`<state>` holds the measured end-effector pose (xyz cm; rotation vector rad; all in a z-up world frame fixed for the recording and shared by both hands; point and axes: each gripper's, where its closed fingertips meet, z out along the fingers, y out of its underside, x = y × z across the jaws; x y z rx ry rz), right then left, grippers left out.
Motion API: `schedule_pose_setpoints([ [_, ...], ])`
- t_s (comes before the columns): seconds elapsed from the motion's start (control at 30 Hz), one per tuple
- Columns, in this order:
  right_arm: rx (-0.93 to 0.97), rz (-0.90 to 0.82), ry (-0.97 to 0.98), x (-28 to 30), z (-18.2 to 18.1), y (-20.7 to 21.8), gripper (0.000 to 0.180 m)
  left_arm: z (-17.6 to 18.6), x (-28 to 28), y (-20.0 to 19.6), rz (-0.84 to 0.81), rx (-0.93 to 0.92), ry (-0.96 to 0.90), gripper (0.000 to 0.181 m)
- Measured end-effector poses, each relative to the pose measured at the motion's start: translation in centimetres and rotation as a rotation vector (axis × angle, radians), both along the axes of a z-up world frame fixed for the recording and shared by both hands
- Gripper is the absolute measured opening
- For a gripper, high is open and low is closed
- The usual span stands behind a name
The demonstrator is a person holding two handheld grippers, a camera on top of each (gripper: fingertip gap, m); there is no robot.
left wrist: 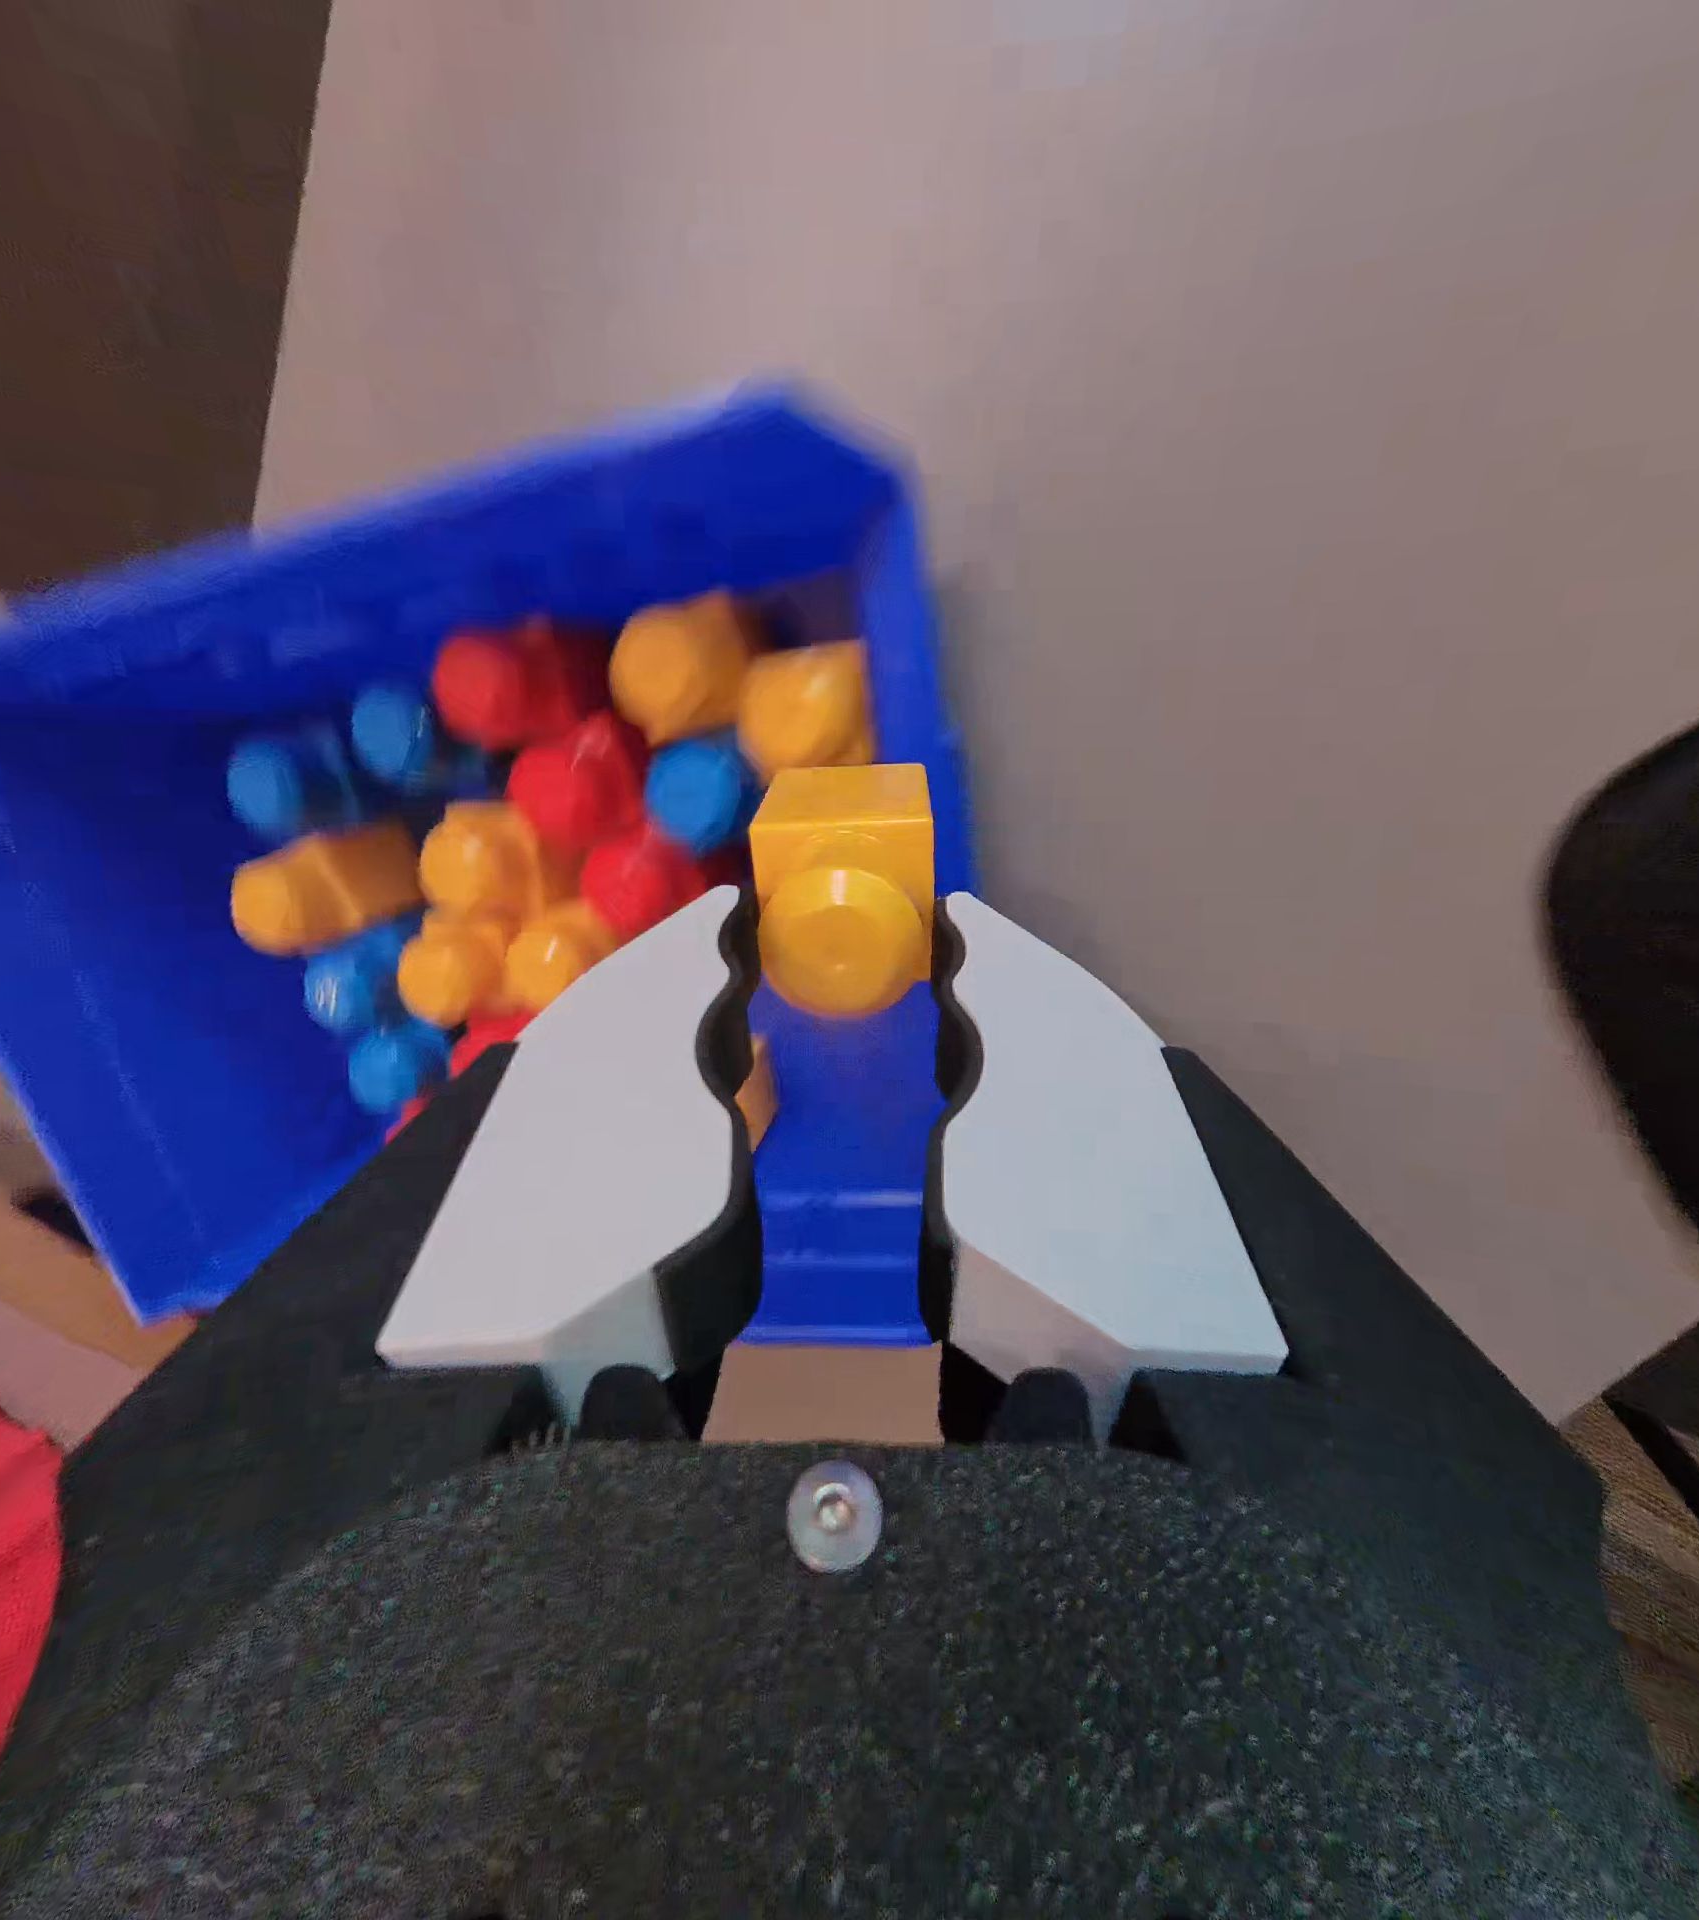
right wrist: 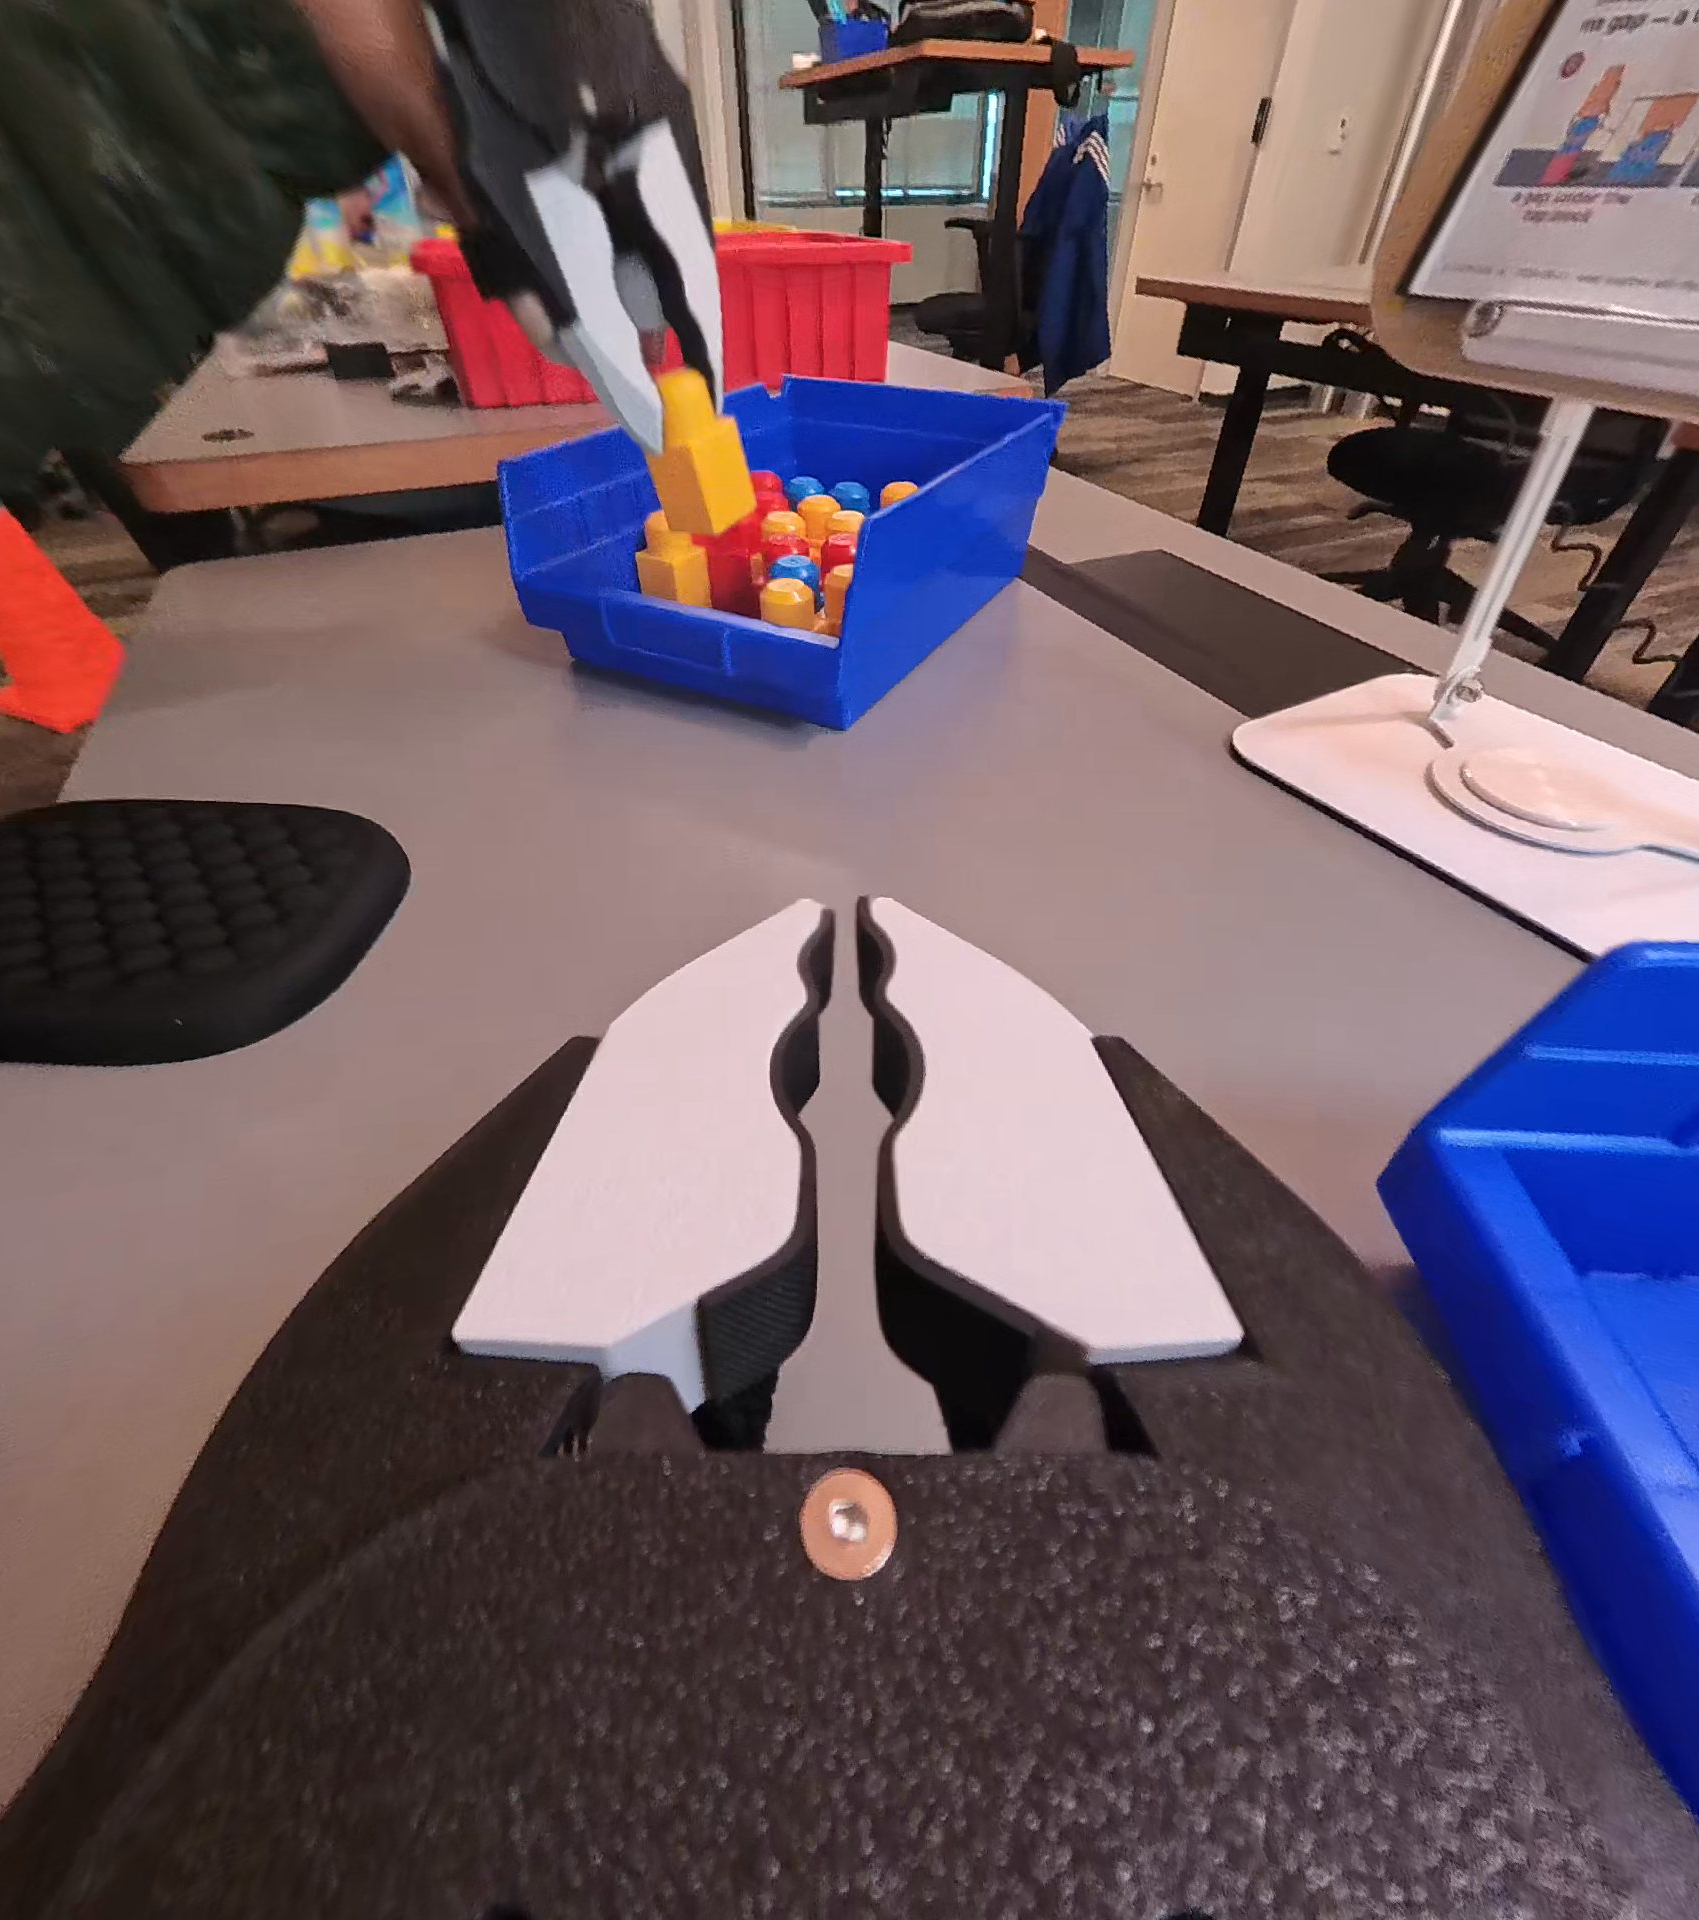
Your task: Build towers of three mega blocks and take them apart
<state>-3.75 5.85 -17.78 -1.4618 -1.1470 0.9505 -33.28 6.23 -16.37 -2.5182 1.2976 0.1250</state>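
Pinching a yellow plastic mega block (left wrist: 840, 878) by its round stud, the left gripper (left wrist: 840, 914) hangs above the blue plastic bin (left wrist: 97, 904) of red, yellow & blue blocks, frame centre-left. Right gripper (right wrist: 846, 914), lower centre, nearly closed w/ nothing in it, over the grey tabletop (right wrist: 928, 790), well apart from the bin.

The left tool (left wrist: 840, 925) grips a yellow block (left wrist: 840, 883) above the blue bin (left wrist: 45, 831) of blocks.
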Motion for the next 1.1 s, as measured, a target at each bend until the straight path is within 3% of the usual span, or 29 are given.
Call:
schedule_pose_setpoints([
  [0.1, 0.045, 0.026, -0.035, -1.5, 0.0, -1.3, 0.023, 1.0, 8.2, -2.6, -0.204, 0.010, -0.086, 0.031],
  [0.2, 0.097, 0.065, -0.092, -3.6, -0.3, -3.4, 0.044, -0.3, 15.6, -5.3, -0.395, 0.004, -0.101, 0.032],
  [0.33, 0.160, 0.135, -0.181, -6.0, -1.5, -6.1, 0.057, -2.5, 22.8, -7.8, -0.537, -0.043, -0.143, 0.032],
  [0.37, 0.167, 0.148, -0.208, -6.3, -2.1, -6.4, 0.059, -2.8, 23.9, -8.0, -0.554, -0.049, -0.148, 0.032],
  [0.47, 0.182, 0.202, -0.267, -6.0, -3.3, -7.1, 0.038, -3.4, 24.9, -7.9, -0.575, -0.070, -0.151, 0.031],
  [0.6, 0.083, 0.206, -0.292, -5.1, -4.5, -6.1, 0.037, -1.9, 22.2, -5.5, -0.499, 0.020, -0.177, 0.036],
  [0.8, -0.067, 0.245, -0.355, -4.9, -8.0, -5.6, 0.037, 1.5, 9.3, 2.7, -0.070, 0.218, -0.205, 0.033],
  [0.97, -0.038, 0.267, -0.444, -4.6, -9.3, -5.9, 0.037, -3.4, -0.6, 4.5, 0.207, 0.061, -0.193, 0.035],
  [1.1, 0.026, 0.251, -0.556, -3.7, -10.7, -5.8, 0.038, -6.5, -0.5, 3.7, 0.164, -0.028, -0.253, 0.039],
])
